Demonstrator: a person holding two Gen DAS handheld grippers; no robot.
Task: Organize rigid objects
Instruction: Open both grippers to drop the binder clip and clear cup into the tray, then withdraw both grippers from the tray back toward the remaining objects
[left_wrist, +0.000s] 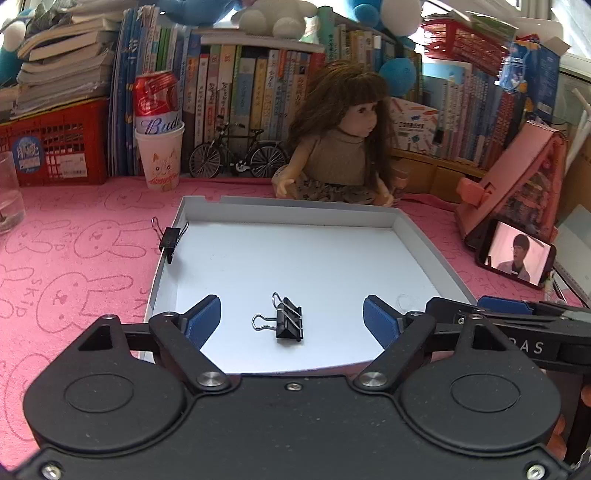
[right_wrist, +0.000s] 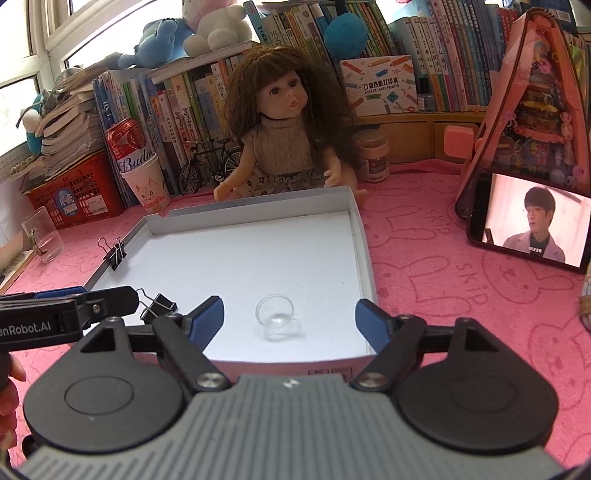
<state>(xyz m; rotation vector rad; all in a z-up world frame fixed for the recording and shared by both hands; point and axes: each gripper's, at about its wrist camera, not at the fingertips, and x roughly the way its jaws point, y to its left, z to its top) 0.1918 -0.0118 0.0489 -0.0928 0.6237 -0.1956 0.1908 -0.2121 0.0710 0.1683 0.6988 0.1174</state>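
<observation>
A counter (left_wrist: 74, 236) draped in a pink rabbit-print cloth runs up to a wall of upright books (left_wrist: 240, 85) along its far edge, with soft toys perched above them. A shallow white tray (right_wrist: 364, 258) lies open near the counter's front edge, its floor mostly bare. Behind the tray's far rim sits a long-haired doll (right_wrist: 284, 125) in a knitted top, touching or nearly touching that rim. A red plastic crate (left_wrist: 55, 144) stands at the counter's far left, with a paper cup (left_wrist: 160, 158) holding a red drink can (left_wrist: 157, 98) beside it, then a model bicycle (left_wrist: 238, 153) against the books. Toward the right edge a pink stand (right_wrist: 517, 110) props up a phone (right_wrist: 532, 221) playing video.

The left hand-held gripper (left_wrist: 291, 321) hangs over the tray's near part with its blue pads spread wide, pinching nothing. Between those pads, lying free on the tray floor, is a black binder clip (left_wrist: 290, 321) with its wire handles pointing left. The right hand-held gripper (right_wrist: 290, 321) hovers just beside it, also spread wide and empty. Between its fingers, resting on the tray floor near the front right corner, is a small clear plastic piece (right_wrist: 277, 319), a ring joined to a dome, hard to make out against the white. A second black binder clip (left_wrist: 170, 238) is clamped on the tray's left rim, handles splayed to either side.
</observation>
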